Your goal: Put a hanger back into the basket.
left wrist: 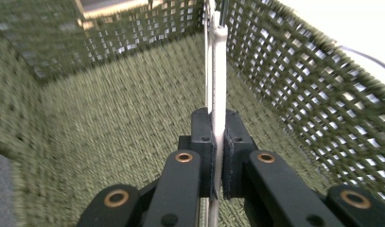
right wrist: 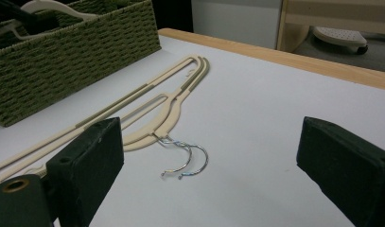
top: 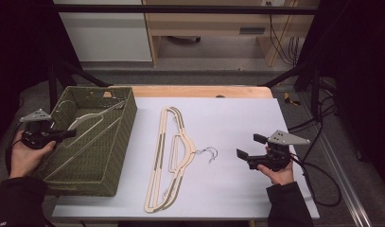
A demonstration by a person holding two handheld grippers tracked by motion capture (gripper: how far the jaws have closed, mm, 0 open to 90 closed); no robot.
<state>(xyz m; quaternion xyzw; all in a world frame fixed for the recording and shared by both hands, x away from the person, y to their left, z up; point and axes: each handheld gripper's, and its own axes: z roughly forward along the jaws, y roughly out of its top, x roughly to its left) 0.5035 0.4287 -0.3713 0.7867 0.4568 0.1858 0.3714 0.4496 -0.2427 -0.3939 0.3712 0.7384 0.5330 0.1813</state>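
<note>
At nine o'clock on the table, the left gripper (top: 62, 134) clamps a cream hanger (left wrist: 218, 66) that lies slanted inside the green woven basket (top: 121, 156) (its jaws pinch the thin bar edge-on). At four o'clock, the right gripper (top: 249, 149) hovers with jaws wide apart, empty, near two stacked hangers (top: 173, 156) lying mid-table.

Open right gripper (right wrist: 206, 165) faces stacked hangers (right wrist: 166, 106) beside woven basket (right wrist: 72, 56).
</note>
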